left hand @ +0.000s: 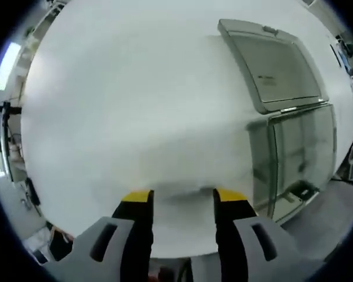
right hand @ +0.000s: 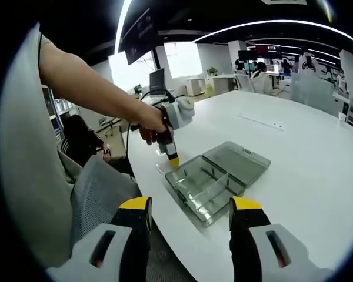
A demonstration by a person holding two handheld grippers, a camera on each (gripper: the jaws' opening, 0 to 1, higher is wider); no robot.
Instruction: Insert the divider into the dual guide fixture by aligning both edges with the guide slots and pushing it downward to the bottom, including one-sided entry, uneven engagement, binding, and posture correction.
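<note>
still in the approach step: both grippers (left hand: pixel 181 197) (right hand: pixel 189 207) stand wide with nothing held, the clear compartment box (right hand: pixel 207 187) sits lid-open on the table (right hand: pixel 306 153), and its dividers must next be gripped.

A white table (right hand: pixel 294 153) carries a clear compartment box (right hand: pixel 205 189) near its edge, lying open with its hinged lid (right hand: pixel 238 162) flat on the tabletop beside it, and a thin pale strip (right hand: pixel 260 121) further off.
</note>
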